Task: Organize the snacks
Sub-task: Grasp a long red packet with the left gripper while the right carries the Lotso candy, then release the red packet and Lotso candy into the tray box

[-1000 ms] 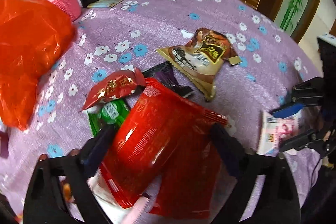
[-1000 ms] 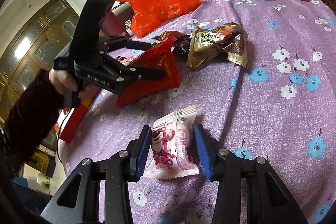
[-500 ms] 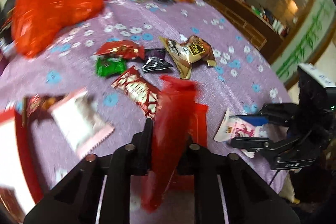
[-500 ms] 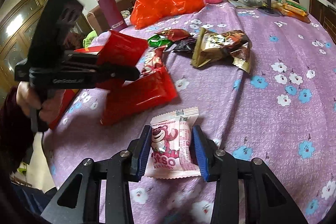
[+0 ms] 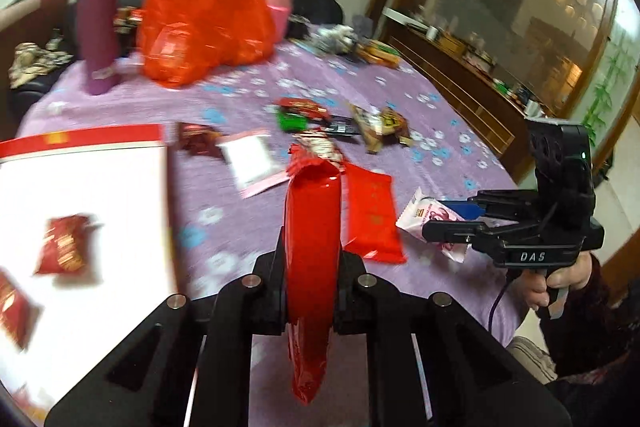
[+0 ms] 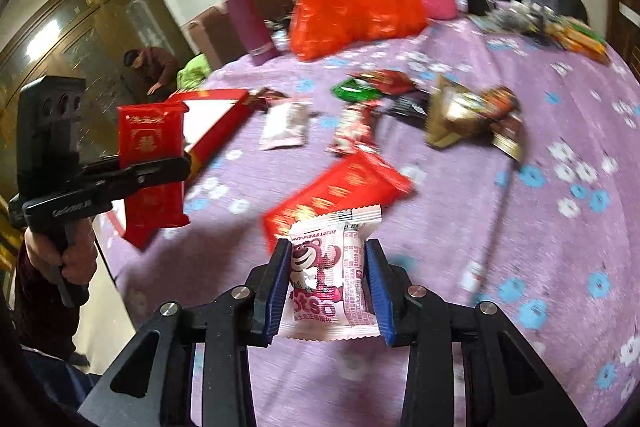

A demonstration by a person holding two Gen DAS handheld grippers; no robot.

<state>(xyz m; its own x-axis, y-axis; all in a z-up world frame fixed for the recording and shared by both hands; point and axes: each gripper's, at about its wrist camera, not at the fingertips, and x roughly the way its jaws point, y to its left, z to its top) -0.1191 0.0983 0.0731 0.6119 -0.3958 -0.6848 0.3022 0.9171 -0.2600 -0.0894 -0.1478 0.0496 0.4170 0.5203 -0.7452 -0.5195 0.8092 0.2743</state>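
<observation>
My left gripper [image 5: 310, 259] is shut on a glossy red snack packet [image 5: 310, 203], held edge-up above the purple flowered cloth; in the right wrist view this left gripper [image 6: 160, 167] carries the red packet [image 6: 152, 135] beside the box. The red-rimmed white box [image 5: 80, 143] lies at left with small red packets [image 5: 62, 245] inside. My right gripper [image 6: 326, 259] has its blue pads pressed on a pink bear-print packet [image 6: 324, 279], raised off the cloth. From the left wrist view the right gripper [image 5: 444, 217] grips that pink packet [image 5: 418, 215]. A second red packet [image 5: 370, 215] lies flat between them.
Loose snacks lie mid-table: a brown bag [image 5: 384, 127], a green packet [image 5: 292, 121], a white packet [image 5: 250, 159]. An orange-red plastic bag [image 5: 200, 15], a purple flask [image 5: 98, 23] and a pink flask [image 5: 276, 7] stand at the back. A person [image 6: 152, 67] bends beyond the table.
My left gripper shut on the red packet, lifted it and swung left toward the box. My right gripper tightened on the pink packet and raised it off the cloth.
</observation>
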